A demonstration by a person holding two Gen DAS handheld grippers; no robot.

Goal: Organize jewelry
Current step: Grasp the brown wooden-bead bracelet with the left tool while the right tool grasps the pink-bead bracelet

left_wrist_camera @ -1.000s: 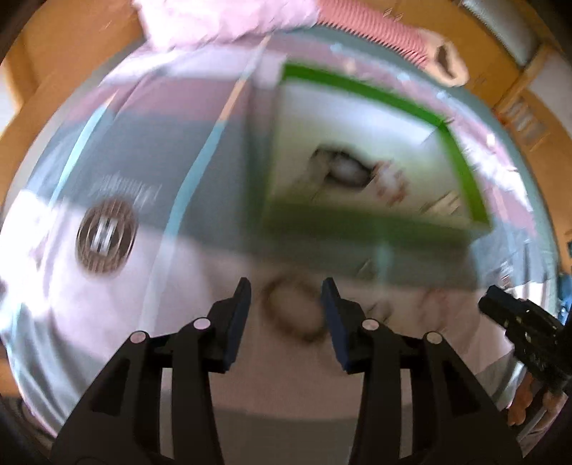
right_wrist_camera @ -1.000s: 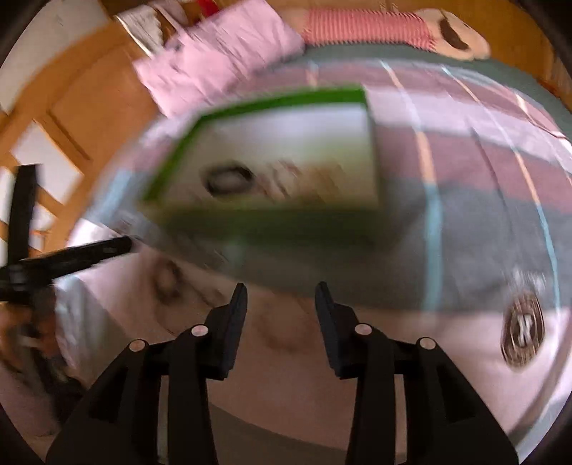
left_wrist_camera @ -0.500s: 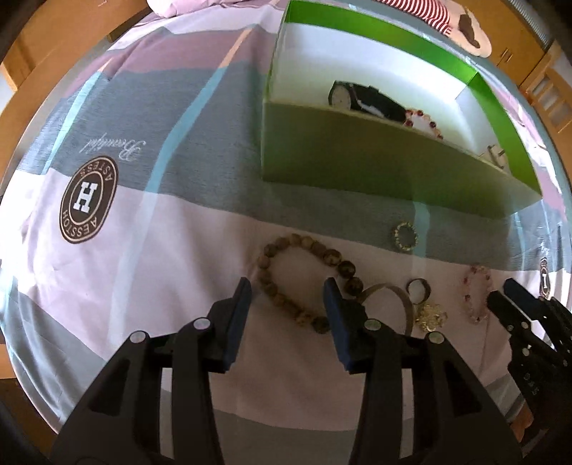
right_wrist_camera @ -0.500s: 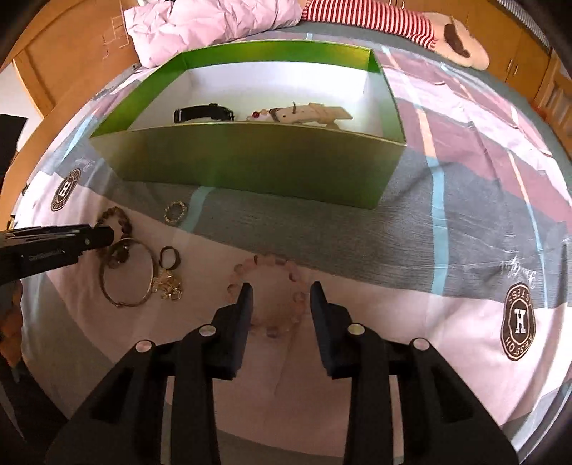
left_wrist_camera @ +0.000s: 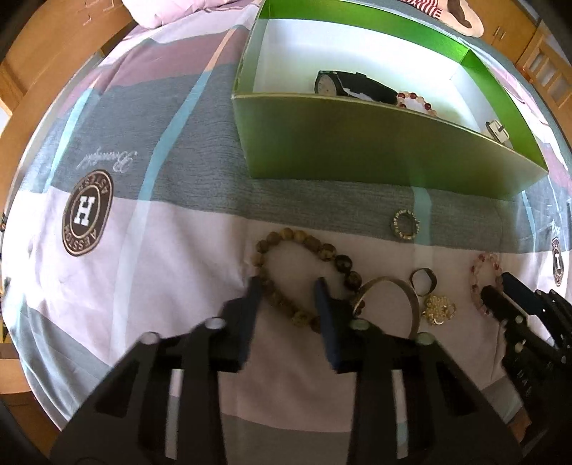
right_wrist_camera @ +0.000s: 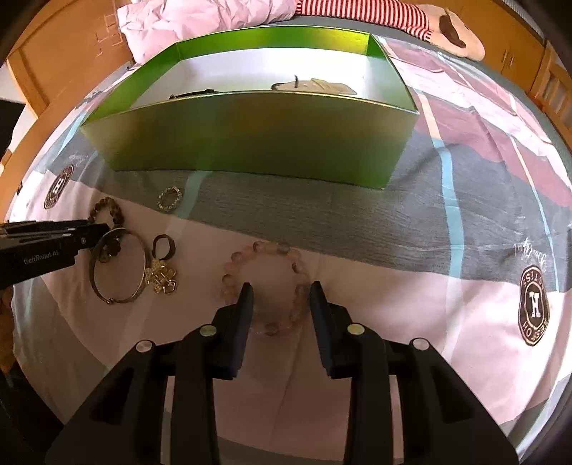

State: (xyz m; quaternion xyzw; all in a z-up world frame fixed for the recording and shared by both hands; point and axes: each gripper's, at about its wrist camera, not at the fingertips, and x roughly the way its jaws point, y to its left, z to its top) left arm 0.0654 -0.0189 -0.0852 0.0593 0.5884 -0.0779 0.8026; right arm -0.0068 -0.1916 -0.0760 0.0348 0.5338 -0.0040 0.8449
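A green box stands on the bedspread, holding a black watch, a red bead bracelet and a cream strap. My left gripper is open, its fingers straddling the near side of a brown bead bracelet. My right gripper is open, its fingers straddling a pink bead bracelet. Loose pieces lie between: a silver bangle, a dark ring, a gold charm and a small beaded ring.
The striped bedspread has round brown logos. A pink quilt and a plush toy in red stripes lie behind the box. Wooden bed frame borders the far side.
Both grippers have come down and forward to the bedspread. The left now straddles the brown bracelet and the right straddles the pink one. Earlier motion blur has settled.
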